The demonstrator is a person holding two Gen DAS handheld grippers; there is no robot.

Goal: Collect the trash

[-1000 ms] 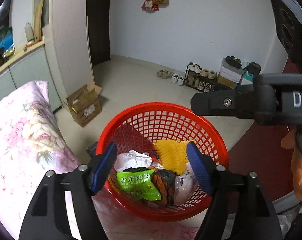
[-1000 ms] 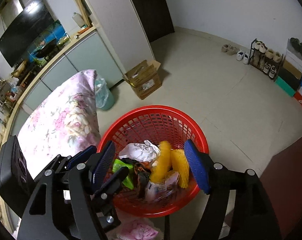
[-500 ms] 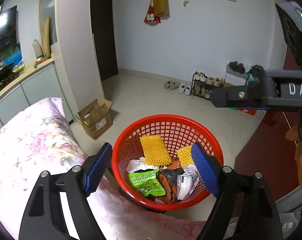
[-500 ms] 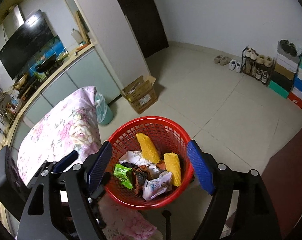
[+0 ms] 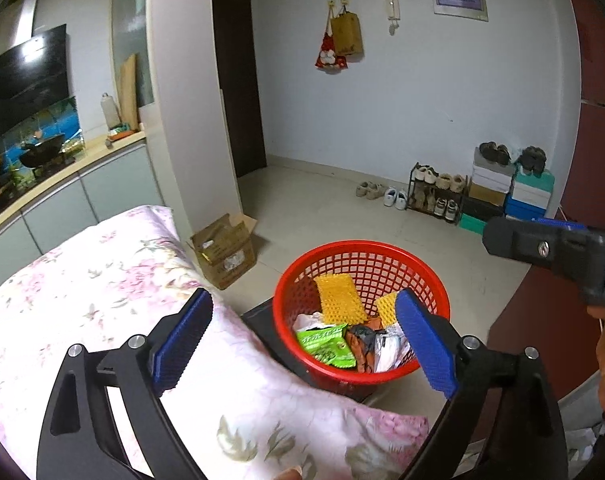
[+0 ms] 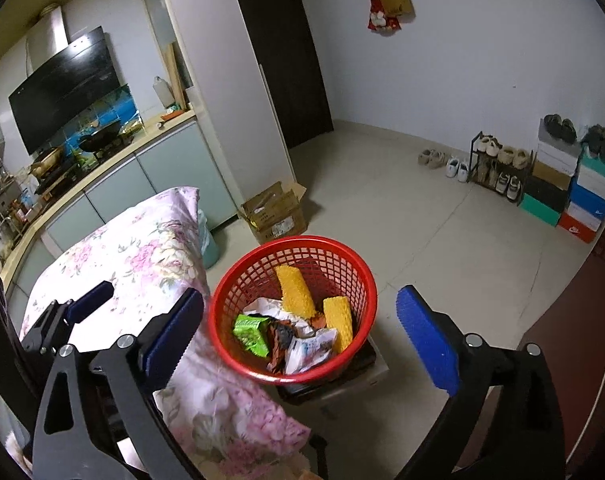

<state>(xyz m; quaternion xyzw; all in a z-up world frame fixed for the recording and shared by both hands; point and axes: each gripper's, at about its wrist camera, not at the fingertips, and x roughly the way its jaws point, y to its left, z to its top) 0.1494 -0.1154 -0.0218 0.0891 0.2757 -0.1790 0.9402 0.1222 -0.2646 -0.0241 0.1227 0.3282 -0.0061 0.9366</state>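
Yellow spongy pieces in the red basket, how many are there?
2. One yellow foam net leans against the far inside of the red basket; the other stands to its right. More could hide under the wrappers.

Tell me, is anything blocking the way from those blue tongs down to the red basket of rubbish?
Nothing visible. Both the left tongs and right tongs are empty and opening, with the red basket below, its top uncovered. The flowered cloth only lies alongside.

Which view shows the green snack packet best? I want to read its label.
The left wrist view: the green snack packet lies flat and large in the red basket, its printed face toward the camera. In the right wrist view the packet is smaller, crumpled and partly tucked under white paper.
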